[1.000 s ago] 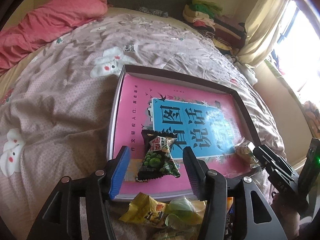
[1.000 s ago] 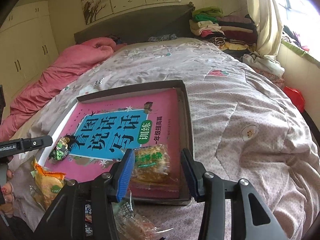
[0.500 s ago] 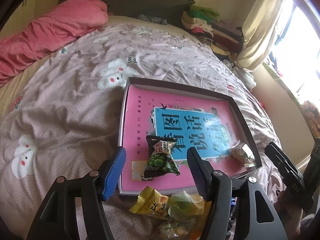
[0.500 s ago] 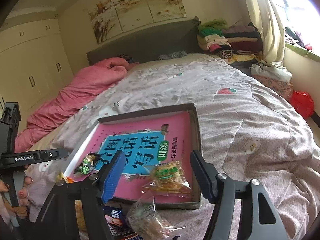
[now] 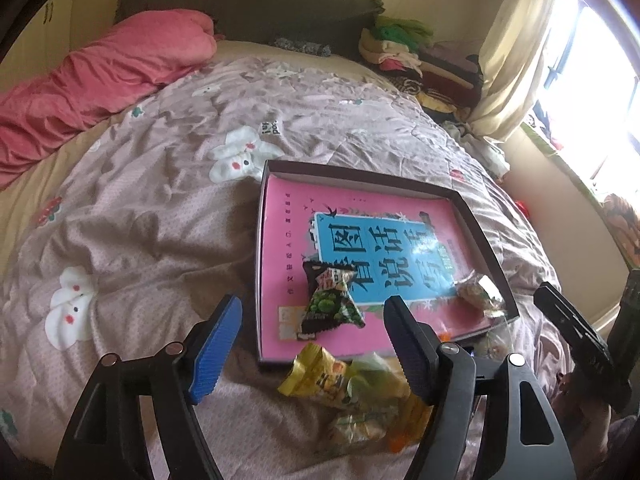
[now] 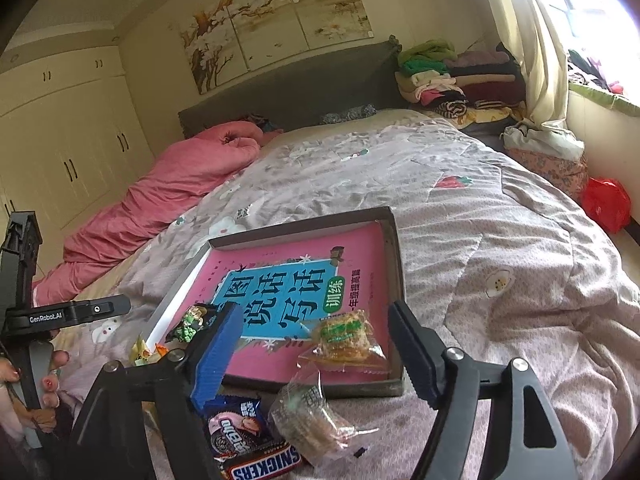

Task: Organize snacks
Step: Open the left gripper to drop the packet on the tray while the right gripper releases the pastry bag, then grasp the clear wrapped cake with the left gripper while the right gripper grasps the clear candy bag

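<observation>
Covering the whole bed is a mauve quilt printed with white rabbits and strawberries, with a pink duvet bunched along its far left side below a dark headboard. Folded clothes are stacked in the corner by the cream curtain, cream wardrobe doors line the left wall, and a blossom painting hangs above the headboard. On the quilt sits a shallow dark box lined with a pink and blue book.

Inside the box, a green pea snack packet lies on the book near the front edge, and a clear-wrapped cracker lies at the front right corner. Just outside the front edge is a loose pile: a yellow packet, another clear cracker pack, an Oreo pack and a Snickers bar.

The left gripper has its jaws released and has just been opening; nothing is between them. The right gripper is likewise released and has just been opening, with nothing between its jaws.

A second ago each gripper stood low over the box, straddling the pea packet and the cracker; both are now drawn back and higher, so more of the room shows. The two snacks lie where they were.
</observation>
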`<action>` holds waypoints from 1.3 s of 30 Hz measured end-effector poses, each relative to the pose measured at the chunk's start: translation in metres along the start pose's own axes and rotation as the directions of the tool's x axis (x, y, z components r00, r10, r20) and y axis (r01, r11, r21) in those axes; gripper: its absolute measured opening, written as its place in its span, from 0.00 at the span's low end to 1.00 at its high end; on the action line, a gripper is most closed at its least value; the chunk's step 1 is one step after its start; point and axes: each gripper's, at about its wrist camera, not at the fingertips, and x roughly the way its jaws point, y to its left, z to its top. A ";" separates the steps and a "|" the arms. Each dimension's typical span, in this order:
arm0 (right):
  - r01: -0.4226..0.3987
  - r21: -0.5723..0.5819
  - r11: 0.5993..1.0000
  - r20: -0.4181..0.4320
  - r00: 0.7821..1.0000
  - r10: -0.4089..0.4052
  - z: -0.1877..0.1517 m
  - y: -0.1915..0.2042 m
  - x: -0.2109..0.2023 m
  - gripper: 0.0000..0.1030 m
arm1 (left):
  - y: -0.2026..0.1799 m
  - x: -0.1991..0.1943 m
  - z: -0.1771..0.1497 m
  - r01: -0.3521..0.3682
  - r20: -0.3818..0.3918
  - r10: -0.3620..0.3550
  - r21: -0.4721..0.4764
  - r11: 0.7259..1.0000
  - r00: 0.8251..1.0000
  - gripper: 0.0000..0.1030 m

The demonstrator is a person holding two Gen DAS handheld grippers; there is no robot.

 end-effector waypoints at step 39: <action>0.071 -0.122 0.990 -0.134 0.987 -0.087 -0.043 0.028 -0.012 0.77 | -0.023 0.009 -0.077 0.053 -0.201 -0.033 0.094 0.994 0.979 0.74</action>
